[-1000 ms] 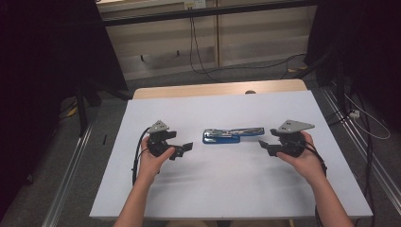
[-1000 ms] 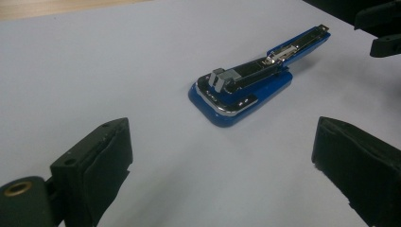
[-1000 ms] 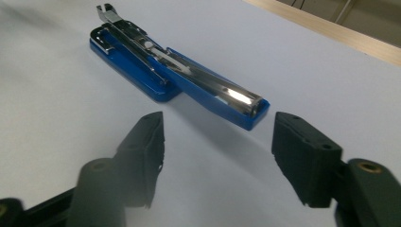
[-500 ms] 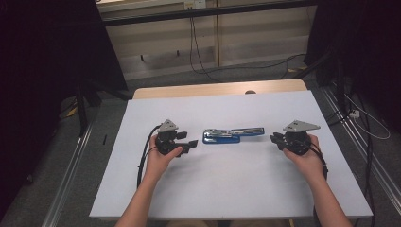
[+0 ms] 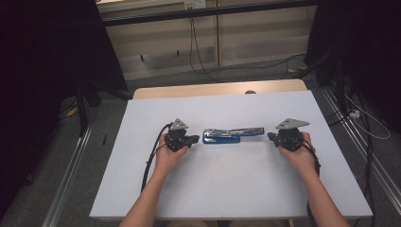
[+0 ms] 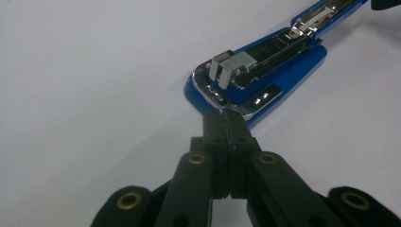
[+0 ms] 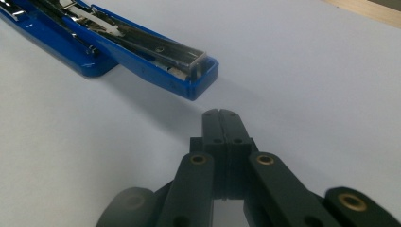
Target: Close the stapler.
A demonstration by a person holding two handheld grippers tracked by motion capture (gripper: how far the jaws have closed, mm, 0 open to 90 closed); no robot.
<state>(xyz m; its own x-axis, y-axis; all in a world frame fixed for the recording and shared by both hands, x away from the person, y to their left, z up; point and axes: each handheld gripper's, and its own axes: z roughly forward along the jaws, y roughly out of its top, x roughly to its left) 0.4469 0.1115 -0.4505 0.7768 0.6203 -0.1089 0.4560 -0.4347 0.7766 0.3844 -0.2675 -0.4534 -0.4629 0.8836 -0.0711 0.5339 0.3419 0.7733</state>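
Observation:
A blue stapler (image 5: 231,135) lies opened out flat in the middle of the white tabletop (image 5: 236,189), its chrome staple rail facing up. My left gripper (image 5: 195,139) is at its left end. In the left gripper view the jaws (image 6: 226,113) have just closed with nothing between them, and their tips sit right at the rounded blue end (image 6: 255,80). My right gripper (image 5: 270,136) is a short way off the right end. Its jaws (image 7: 220,113) have also just closed on nothing, with a small gap to the stapler's square tip (image 7: 189,75).
A strip of wooden table (image 5: 213,89) runs along the far edge of the white top. Cables (image 5: 198,52) lie on the floor beyond it, and metal rails (image 5: 71,179) flank both sides. Each gripper trails a black cable past the forearm.
Both grippers have gone from open to shut. The left hand has slid right, up to the stapler's left end. The right hand has sunk slightly and hardly shifted sideways.

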